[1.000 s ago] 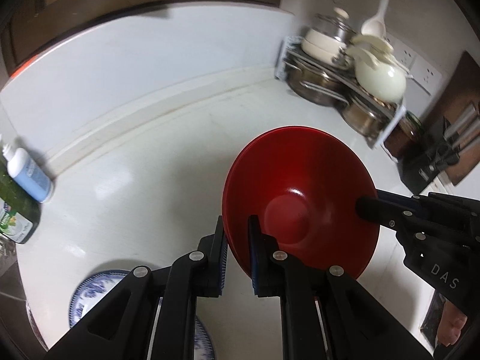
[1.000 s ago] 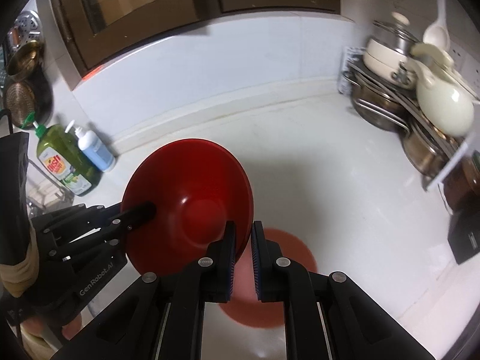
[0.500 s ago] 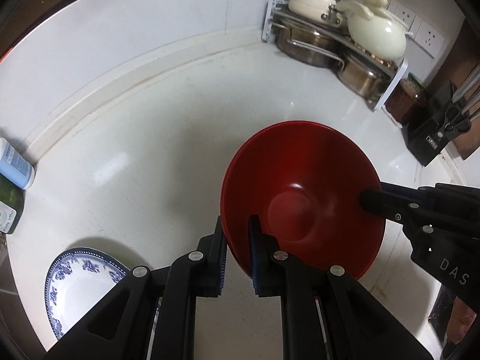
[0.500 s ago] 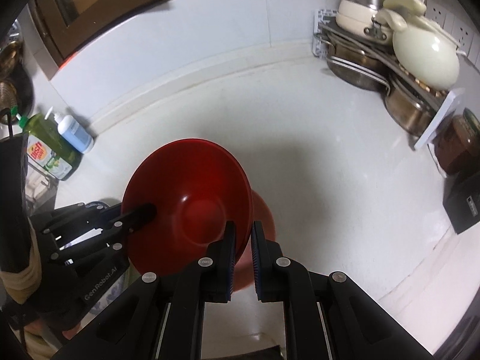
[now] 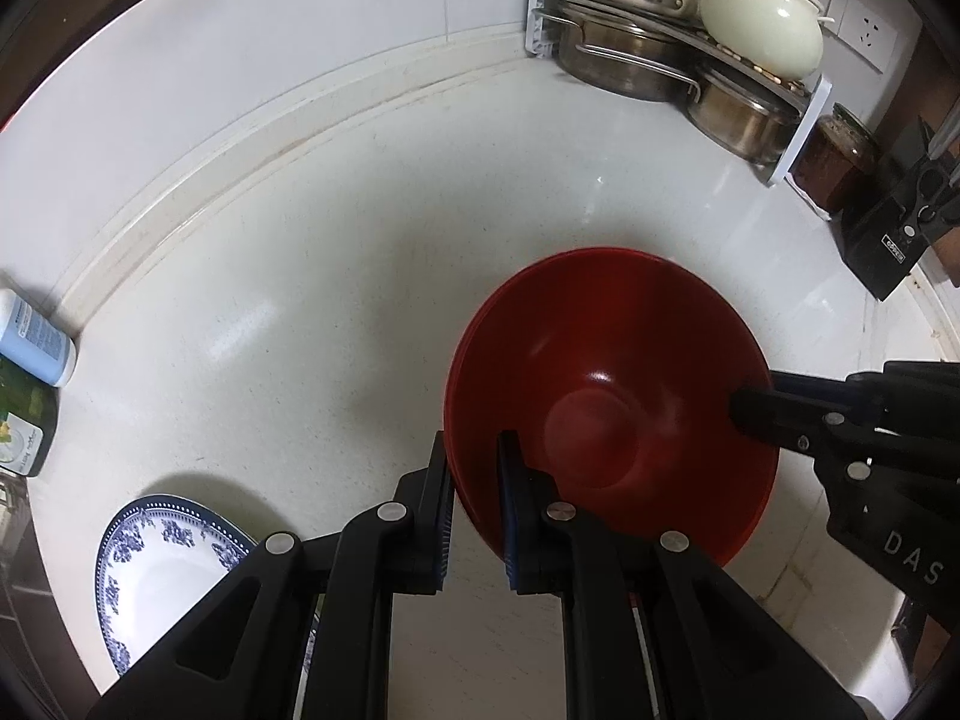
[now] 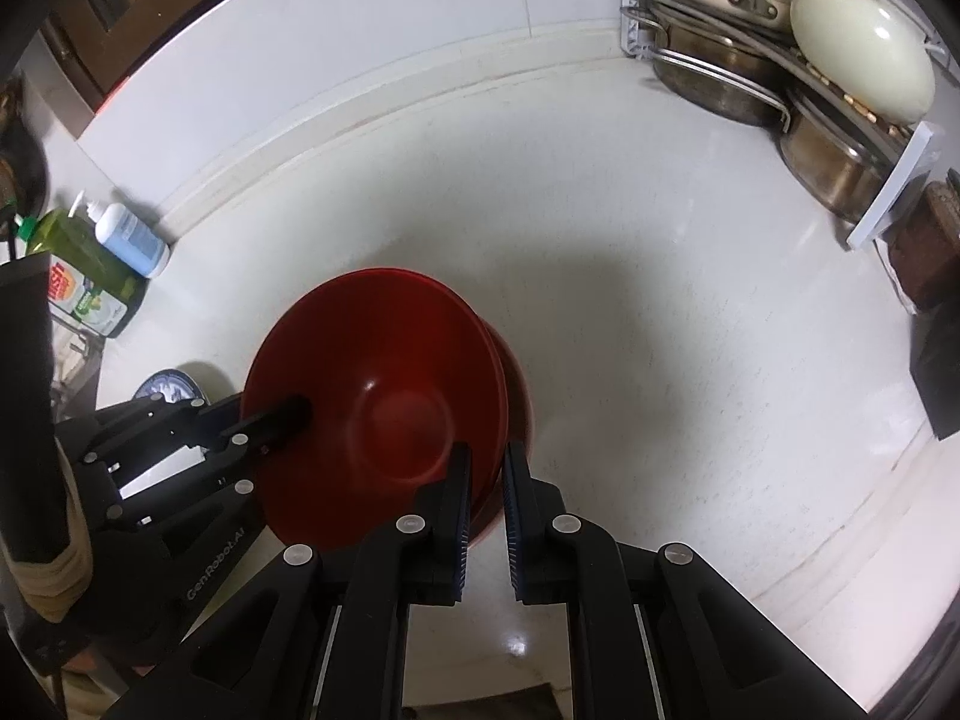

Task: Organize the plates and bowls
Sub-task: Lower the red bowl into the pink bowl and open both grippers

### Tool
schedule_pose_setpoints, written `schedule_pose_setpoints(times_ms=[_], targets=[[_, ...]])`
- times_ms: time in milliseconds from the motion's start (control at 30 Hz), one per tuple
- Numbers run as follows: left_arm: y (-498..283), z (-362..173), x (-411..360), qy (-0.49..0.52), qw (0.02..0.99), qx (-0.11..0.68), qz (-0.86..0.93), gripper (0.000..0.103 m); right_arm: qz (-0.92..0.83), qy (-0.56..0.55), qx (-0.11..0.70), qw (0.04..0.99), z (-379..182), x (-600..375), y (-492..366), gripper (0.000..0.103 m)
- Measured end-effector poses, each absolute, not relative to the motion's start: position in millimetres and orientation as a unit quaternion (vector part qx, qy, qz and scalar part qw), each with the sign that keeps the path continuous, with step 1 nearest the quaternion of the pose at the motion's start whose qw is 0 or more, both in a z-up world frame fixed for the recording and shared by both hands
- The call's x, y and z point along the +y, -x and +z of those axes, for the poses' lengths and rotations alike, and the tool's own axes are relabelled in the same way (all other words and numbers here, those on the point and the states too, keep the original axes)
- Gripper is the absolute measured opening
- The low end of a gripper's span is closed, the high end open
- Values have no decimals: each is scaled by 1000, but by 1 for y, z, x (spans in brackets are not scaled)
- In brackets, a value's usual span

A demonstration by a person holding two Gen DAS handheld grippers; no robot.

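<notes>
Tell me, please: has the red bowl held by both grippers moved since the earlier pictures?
Yes. The red bowl has come down toward the white counter: in the right wrist view it now sits over the second red bowl, which earlier lay separate below it.

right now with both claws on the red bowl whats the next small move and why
Probably lower it a little further, then open both claws. The left claw and right claw pinch opposite rims of the red bowl, which sits almost nested in the second red bowl on the counter.
</notes>
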State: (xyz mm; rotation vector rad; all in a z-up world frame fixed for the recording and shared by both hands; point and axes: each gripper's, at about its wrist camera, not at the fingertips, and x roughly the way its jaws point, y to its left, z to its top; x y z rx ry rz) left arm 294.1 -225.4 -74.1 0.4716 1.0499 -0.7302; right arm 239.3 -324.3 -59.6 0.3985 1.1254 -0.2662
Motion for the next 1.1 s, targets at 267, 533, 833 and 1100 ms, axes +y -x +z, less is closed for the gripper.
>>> schedule_pose_setpoints(times_ms=[267,533,833,1100], targets=[[-295,-74,-228,-225,778,480,-339,18,-119,-186,534,816,-63,-329,-241,12],[-297,-63,-223,-209,786,472,-340,35,-120,-185,532,817,-62,-329,-240,13],[-303,-47,-208,-194,802,455,-335,50,-140,-176,511,829,-49,-321,-233,26],[-309,-43,-188,-177,817,445,-323,70,-164,-171,481,844,-38,-315,-230,39]])
